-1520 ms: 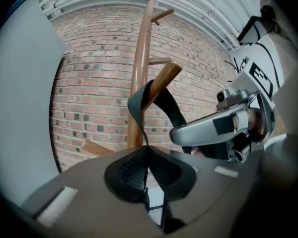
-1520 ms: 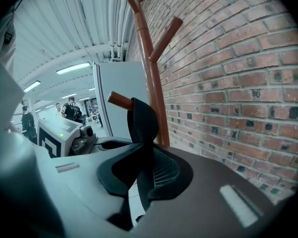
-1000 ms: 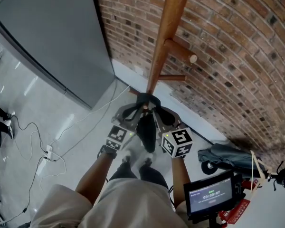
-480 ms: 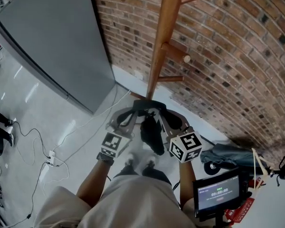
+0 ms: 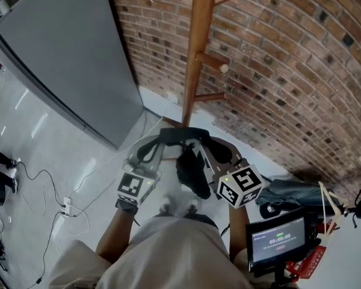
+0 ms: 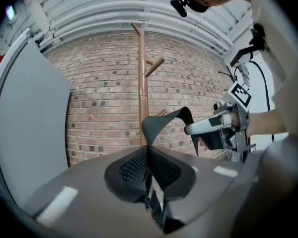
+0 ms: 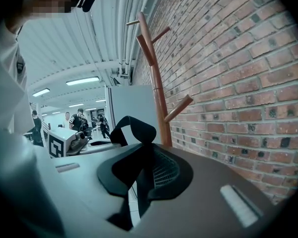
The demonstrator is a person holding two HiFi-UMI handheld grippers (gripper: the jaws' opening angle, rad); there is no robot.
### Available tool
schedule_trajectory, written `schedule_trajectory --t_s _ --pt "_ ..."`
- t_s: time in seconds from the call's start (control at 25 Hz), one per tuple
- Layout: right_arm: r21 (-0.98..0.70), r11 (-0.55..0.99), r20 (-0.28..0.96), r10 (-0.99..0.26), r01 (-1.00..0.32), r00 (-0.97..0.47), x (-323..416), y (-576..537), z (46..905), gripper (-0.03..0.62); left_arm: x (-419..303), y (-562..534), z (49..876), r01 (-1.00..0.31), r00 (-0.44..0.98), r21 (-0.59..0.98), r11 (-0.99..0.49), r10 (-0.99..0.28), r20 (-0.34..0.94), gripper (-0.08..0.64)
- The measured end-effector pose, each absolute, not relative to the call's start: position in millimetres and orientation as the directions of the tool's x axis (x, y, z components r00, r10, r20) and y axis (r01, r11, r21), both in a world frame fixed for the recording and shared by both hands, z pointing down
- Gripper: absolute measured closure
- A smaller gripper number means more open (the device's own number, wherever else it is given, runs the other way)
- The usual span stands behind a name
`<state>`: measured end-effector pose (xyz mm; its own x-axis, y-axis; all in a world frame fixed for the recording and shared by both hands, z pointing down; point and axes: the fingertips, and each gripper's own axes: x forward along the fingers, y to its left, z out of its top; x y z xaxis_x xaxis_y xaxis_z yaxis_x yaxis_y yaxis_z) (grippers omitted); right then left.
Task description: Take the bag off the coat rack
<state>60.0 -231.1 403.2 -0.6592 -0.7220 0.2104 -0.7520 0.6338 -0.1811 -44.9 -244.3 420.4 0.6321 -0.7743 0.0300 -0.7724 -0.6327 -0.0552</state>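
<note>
The left gripper (image 5: 158, 144) and right gripper (image 5: 206, 148) each pinch the strap (image 6: 165, 122) of a small black bag (image 5: 191, 174), which dangles between them, clear of the wooden coat rack (image 5: 195, 59) beyond. It looks soft and light; the strap is the handhold. Only the head view shows the bag's body; the gripper views show just strap.

Coat rack pole (image 5: 198, 41) dead ahead, pegs (image 5: 212, 61) jutting right; brick wall (image 5: 289, 83) behind; grey panel (image 5: 66, 59) left.

The coat rack (image 5: 197, 47) is cut off at the top edge.
</note>
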Motion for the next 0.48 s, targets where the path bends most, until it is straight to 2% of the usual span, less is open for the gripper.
schedule_trajectory --t_s 0.48 --pt "-0.203 0.696 0.094 -0.686 -0.689 -0.721 53 -222 349 0.56 -55 -234 367 -0.772 0.631 -0.113 -0.626 -0.775 -0.019 0.557"
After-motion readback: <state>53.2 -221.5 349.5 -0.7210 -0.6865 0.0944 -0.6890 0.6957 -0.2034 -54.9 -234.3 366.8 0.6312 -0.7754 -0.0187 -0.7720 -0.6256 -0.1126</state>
